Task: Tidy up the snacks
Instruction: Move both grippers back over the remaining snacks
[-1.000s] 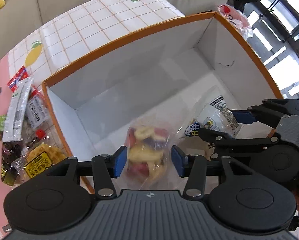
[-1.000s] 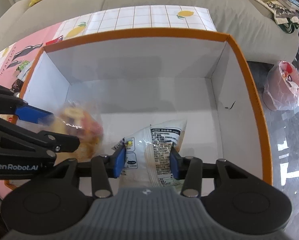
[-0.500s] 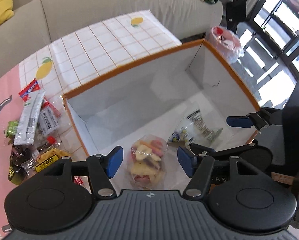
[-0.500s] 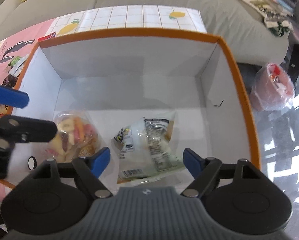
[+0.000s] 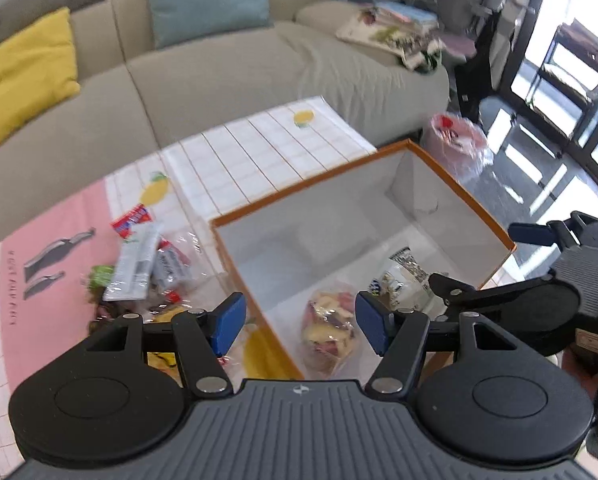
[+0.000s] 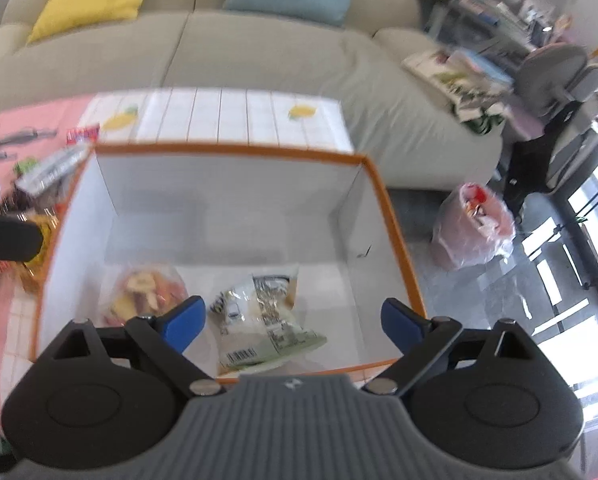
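An orange-rimmed white box [image 5: 459, 184] [image 6: 235, 150] stands on the table. On its floor lie a clear bag of mixed fruit chips [image 5: 331, 324] [image 6: 147, 286] and, to its right, a white printed snack packet [image 5: 403, 280] [image 6: 263, 316]. My left gripper [image 5: 297, 322] hangs open above the box's near left corner, holding nothing. My right gripper [image 6: 295, 320] is above the box's near edge, its jaws opening wide, with the white packet lying loose below them. The right gripper [image 5: 539, 276] also shows at the right of the left wrist view.
A pile of loose snack packets [image 5: 147, 264] [image 6: 47, 172] lies on the tablecloth [image 5: 259, 152] left of the box. A beige sofa [image 5: 227, 68] with yellow and teal cushions runs behind the table. A pink plastic bag [image 6: 475, 224] sits on the floor to the right.
Both grippers let go of their bags, which now lie on the box floor. Both grippers opened, rose and drew back, so the view tilted up to show the sofa.
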Motion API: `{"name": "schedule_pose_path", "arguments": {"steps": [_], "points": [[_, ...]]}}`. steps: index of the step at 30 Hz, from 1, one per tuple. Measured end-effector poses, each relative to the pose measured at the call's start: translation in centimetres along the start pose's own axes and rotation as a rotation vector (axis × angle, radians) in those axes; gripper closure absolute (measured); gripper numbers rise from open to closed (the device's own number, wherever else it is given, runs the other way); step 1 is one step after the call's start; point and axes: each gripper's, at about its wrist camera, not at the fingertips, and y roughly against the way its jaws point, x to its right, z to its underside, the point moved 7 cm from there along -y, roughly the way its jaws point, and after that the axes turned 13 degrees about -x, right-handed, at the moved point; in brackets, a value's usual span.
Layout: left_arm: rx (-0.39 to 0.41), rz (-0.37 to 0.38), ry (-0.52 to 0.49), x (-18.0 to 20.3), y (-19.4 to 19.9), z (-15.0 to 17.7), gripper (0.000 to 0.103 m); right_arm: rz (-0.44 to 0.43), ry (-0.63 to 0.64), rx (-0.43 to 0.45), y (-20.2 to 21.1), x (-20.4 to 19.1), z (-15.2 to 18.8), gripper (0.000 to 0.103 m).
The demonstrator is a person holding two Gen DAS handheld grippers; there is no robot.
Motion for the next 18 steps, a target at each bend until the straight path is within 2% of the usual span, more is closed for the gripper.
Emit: {"name": "schedule_pose_path", "arguments": {"steps": [5,10,15,18], "points": [[0.096,-0.032,0.048,-2.0,2.8,1.9,0.029,-0.084,-0.058,0.103,2.9,-1.5,0.4,0.011],[0.157,-0.052,0.124,-4.5,4.6,4.2,0.029,-0.181,-0.113,0.179,5.0,-4.3,1.0,0.011],[0.177,-0.138,0.152,-6.6,5.2,6.7,0.029,-0.259,-0.125,0.221,5.9,-7.6,1.9,0.011],[0.165,-0.143,0.181,-8.1,5.1,8.4,0.029,-0.26,-0.081,0.251,6.2,-9.9,2.5,0.011]]}}
